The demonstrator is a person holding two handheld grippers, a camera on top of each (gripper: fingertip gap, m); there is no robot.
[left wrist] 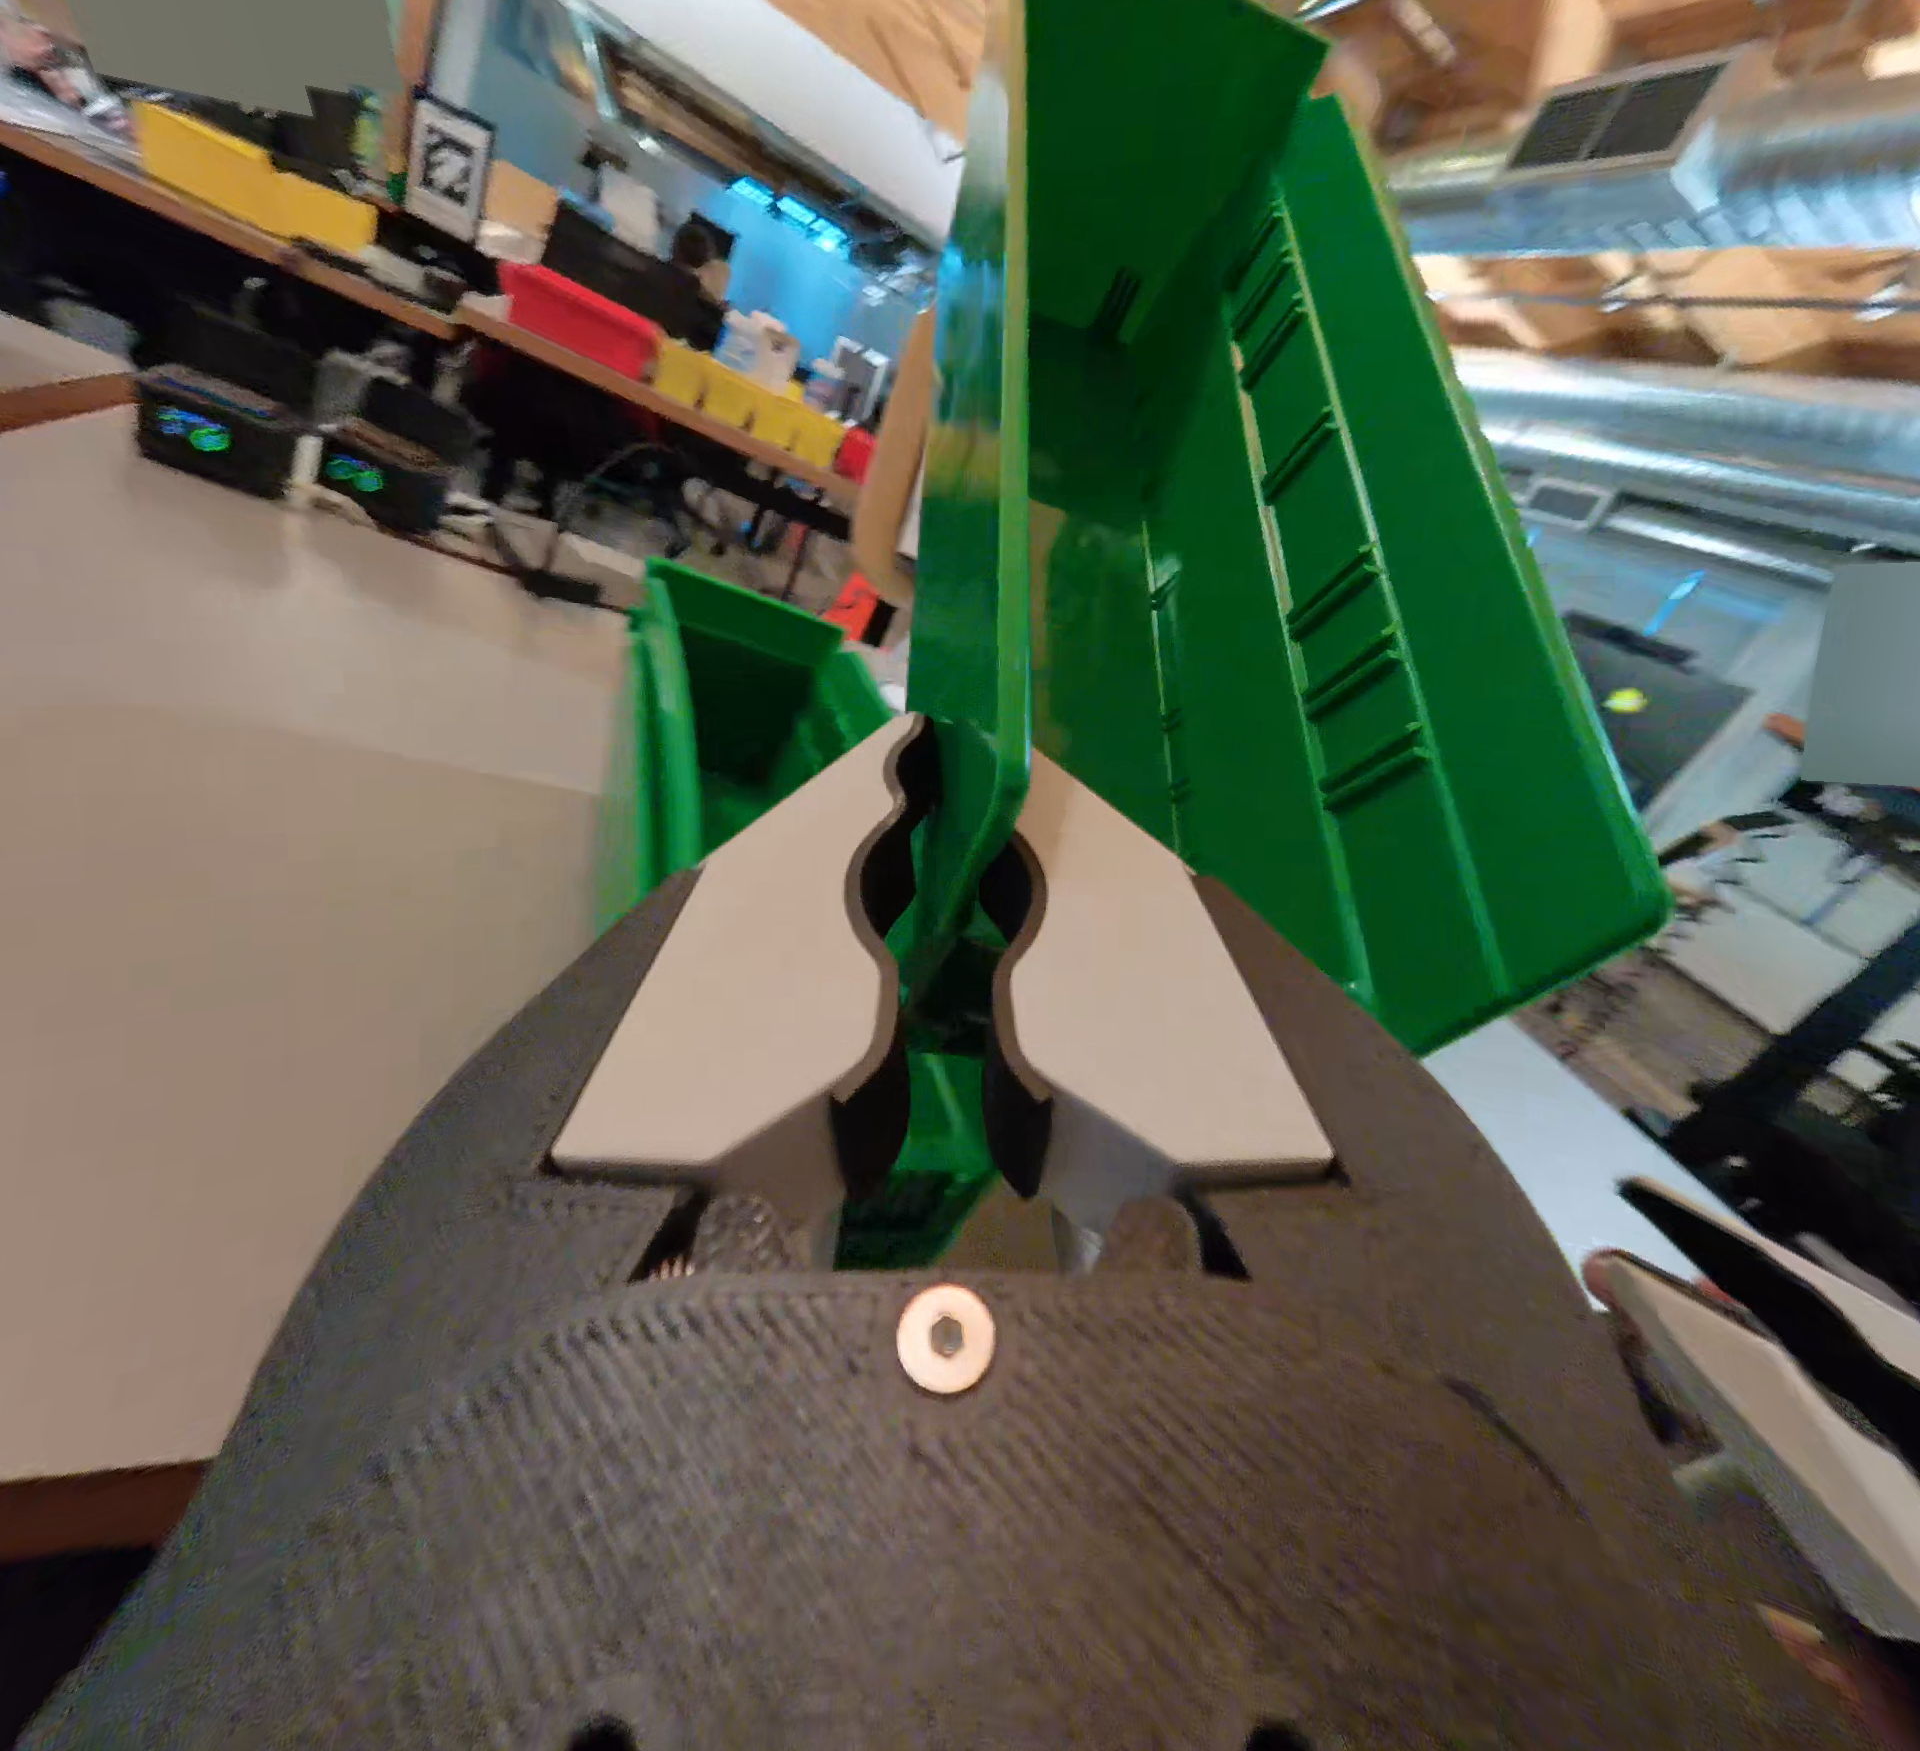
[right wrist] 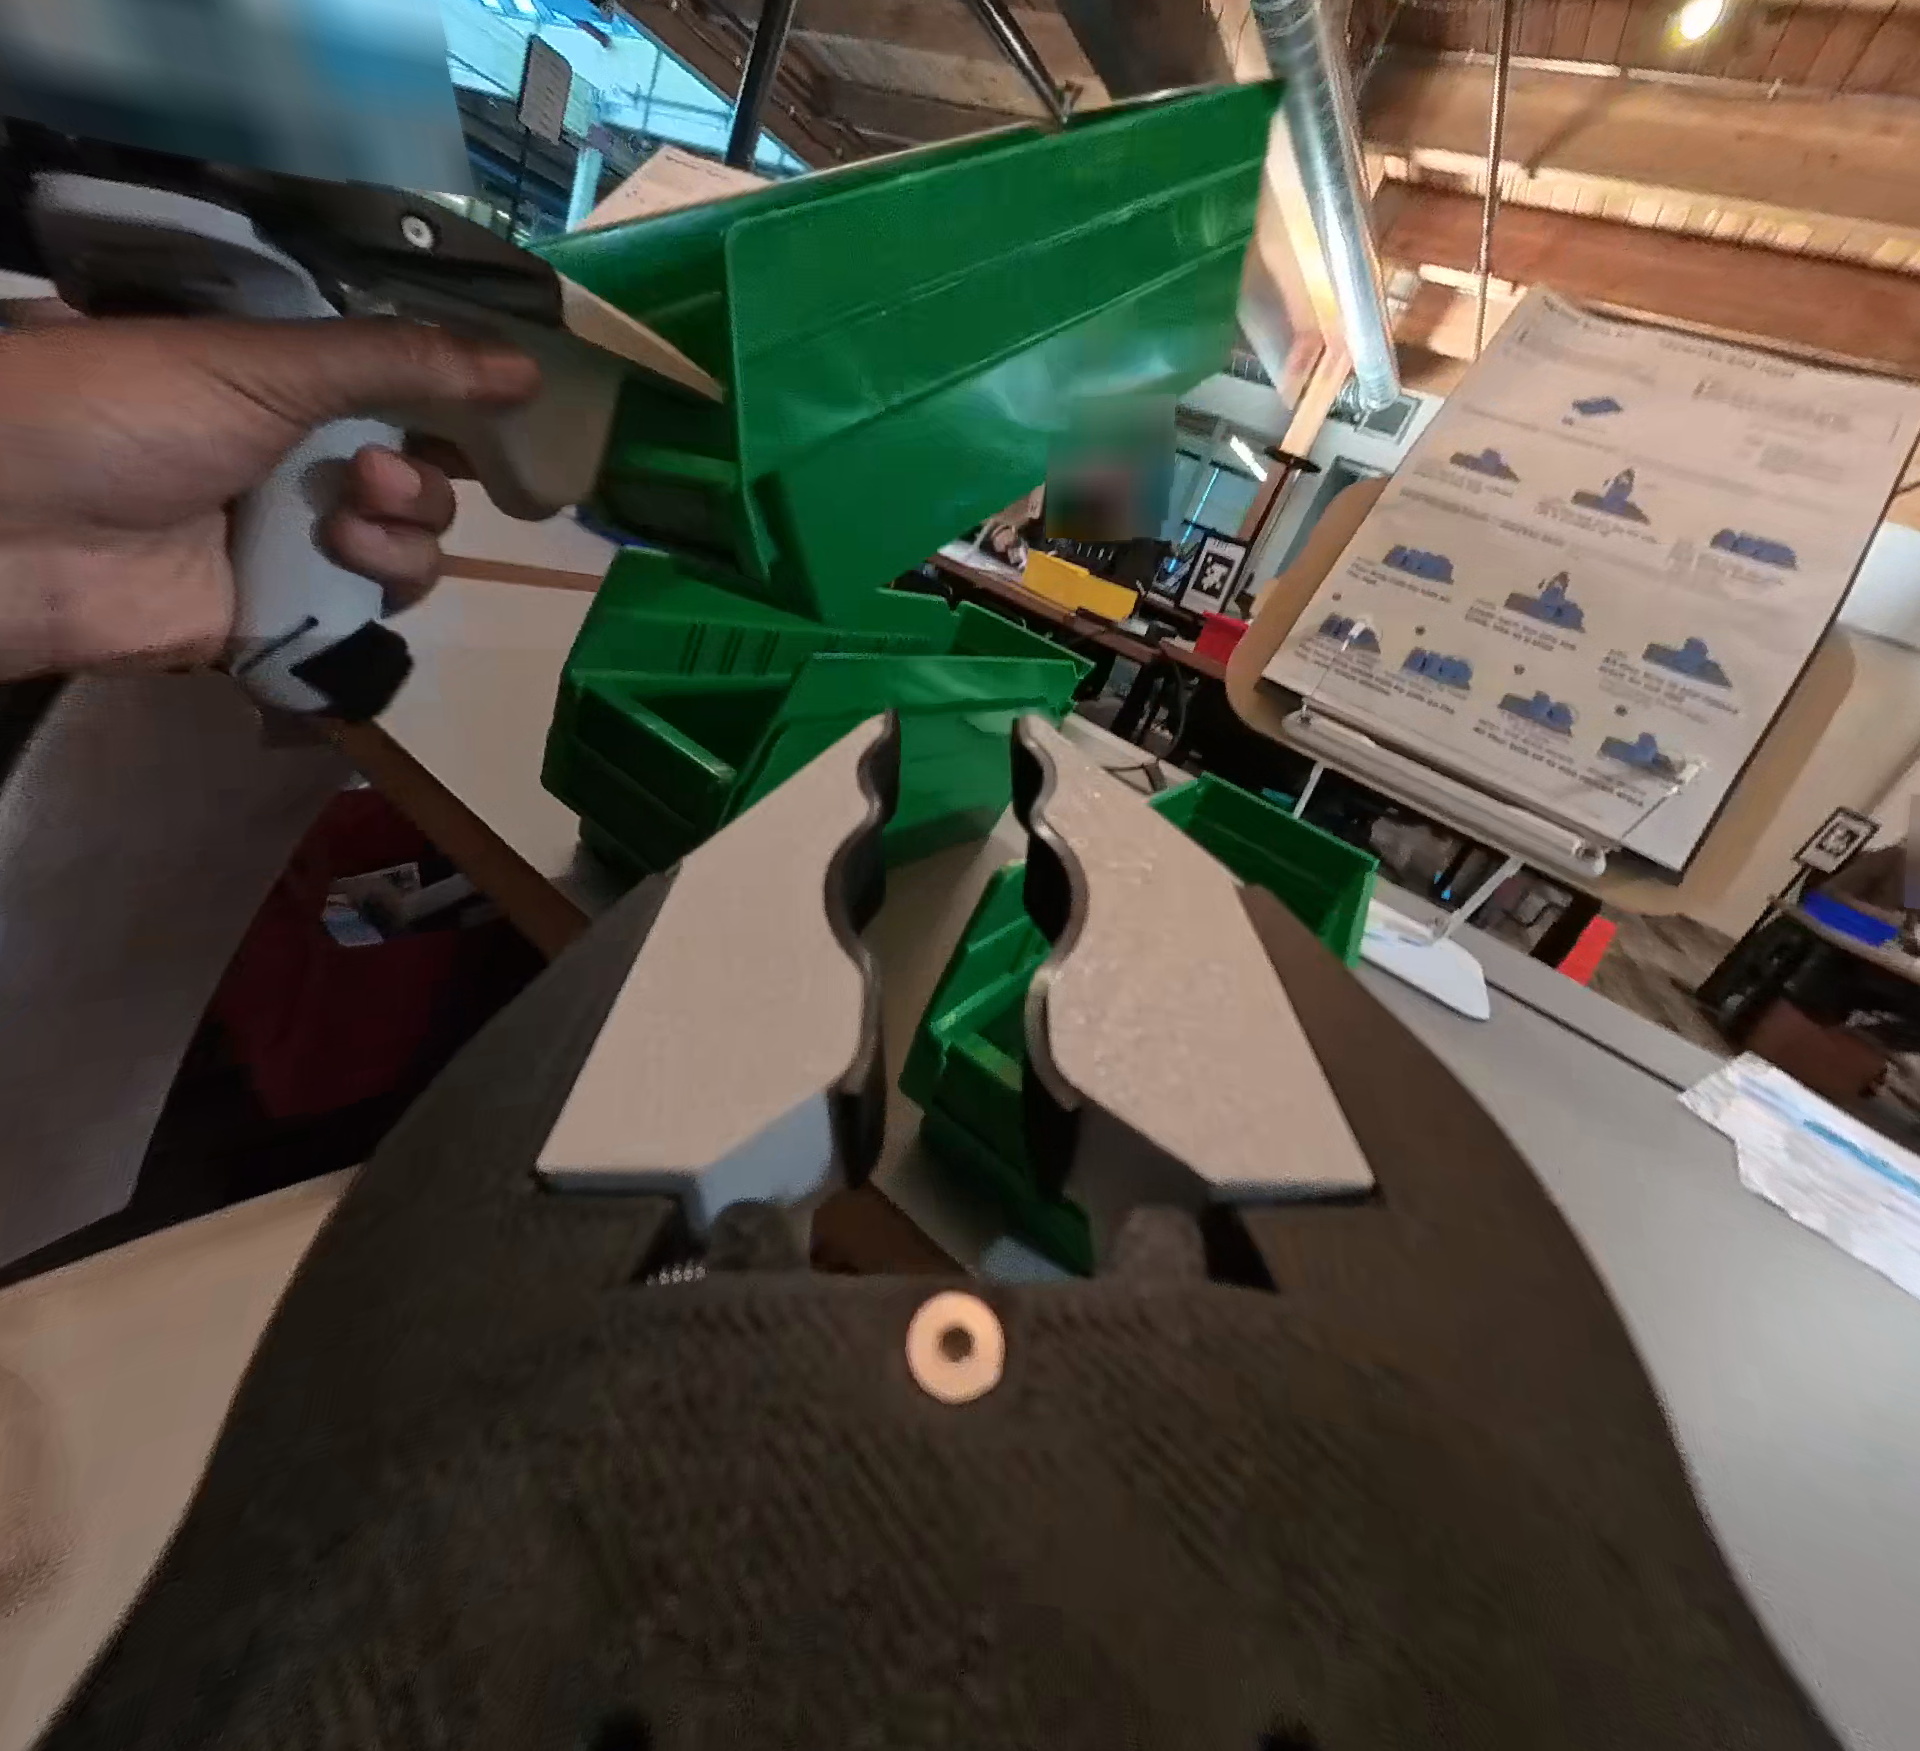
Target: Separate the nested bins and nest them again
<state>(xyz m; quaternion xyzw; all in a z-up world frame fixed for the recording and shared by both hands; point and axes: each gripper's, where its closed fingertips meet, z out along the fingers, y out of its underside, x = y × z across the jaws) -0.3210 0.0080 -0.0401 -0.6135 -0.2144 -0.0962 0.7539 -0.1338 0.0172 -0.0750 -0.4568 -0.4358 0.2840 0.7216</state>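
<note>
My left gripper [left wrist: 971,787] is shut on the side wall of a long green bin [left wrist: 1247,454] and holds it tilted up in the air above the table. The right wrist view shows this gripper [right wrist: 623,351] in a person's hand, with the lifted bin [right wrist: 987,330] over another green bin [right wrist: 675,704] that rests on the table. That lower bin also shows in the left wrist view [left wrist: 727,693]. My right gripper [right wrist: 951,745] is open and empty, low over the table, with a smaller green bin [right wrist: 1278,844] lying just beyond and under its fingers.
The pale table [left wrist: 260,870] stretches to the left. A leaning board with pictures [right wrist: 1558,579] stands at the back right, and a sheet of paper [right wrist: 1818,1151] lies on the table at the right. Yellow and red bins [left wrist: 249,174] sit on far benches.
</note>
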